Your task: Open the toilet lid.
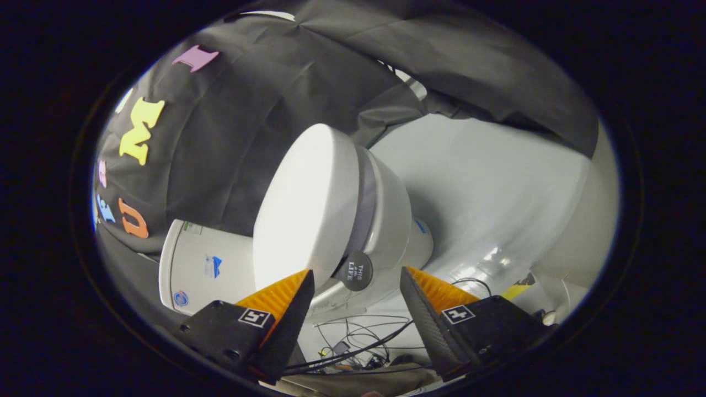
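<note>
The gripper (357, 275) is spread, pinching nothing. Just ahead, mid-frame, stands the toilet (386, 220), tilted in view, lid (303, 209) shut on the seat; a dark round tab (354, 271) sits between the fingertips. The tank (201, 267) is partly hidden behind the lid. Cables (353, 344) tangle on pale floor (485, 193) below.

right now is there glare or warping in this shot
Gripper view: strong glare whitens the closed white plastic toilet lid; fisheye bends the white toilet tank and tilts the scene; the glossy pale floor reflects light; the open gripper stays sharp, fingers astride the lid's edge.
</note>
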{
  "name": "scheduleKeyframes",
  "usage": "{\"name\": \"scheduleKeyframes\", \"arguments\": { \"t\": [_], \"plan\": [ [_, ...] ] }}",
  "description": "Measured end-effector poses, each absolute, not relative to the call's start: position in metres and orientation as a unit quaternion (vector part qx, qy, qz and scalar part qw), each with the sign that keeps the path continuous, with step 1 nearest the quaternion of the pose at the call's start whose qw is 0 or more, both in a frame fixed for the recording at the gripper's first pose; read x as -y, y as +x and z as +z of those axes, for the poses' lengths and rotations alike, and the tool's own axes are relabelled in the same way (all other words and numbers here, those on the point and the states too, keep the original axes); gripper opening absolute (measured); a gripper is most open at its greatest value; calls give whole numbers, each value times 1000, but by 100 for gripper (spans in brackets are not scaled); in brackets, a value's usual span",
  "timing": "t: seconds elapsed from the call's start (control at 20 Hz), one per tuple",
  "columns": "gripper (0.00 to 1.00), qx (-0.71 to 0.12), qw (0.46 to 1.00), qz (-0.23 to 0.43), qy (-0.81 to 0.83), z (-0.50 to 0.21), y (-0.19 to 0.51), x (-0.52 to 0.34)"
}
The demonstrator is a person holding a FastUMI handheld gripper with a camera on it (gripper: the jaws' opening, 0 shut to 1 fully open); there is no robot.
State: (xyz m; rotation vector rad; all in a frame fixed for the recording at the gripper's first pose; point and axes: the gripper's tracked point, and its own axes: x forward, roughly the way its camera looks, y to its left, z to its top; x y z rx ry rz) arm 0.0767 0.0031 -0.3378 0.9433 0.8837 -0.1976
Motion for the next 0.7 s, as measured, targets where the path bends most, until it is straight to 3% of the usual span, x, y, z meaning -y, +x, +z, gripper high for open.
{"name": "scheduleKeyframes", "arguments": {
  "t": [0.25,0.7],
  "plan": [
    [88,-423,772,-103,464,-352,79,1],
    [59,-442,761,-81,468,-359,95,-14]
  ]
}}
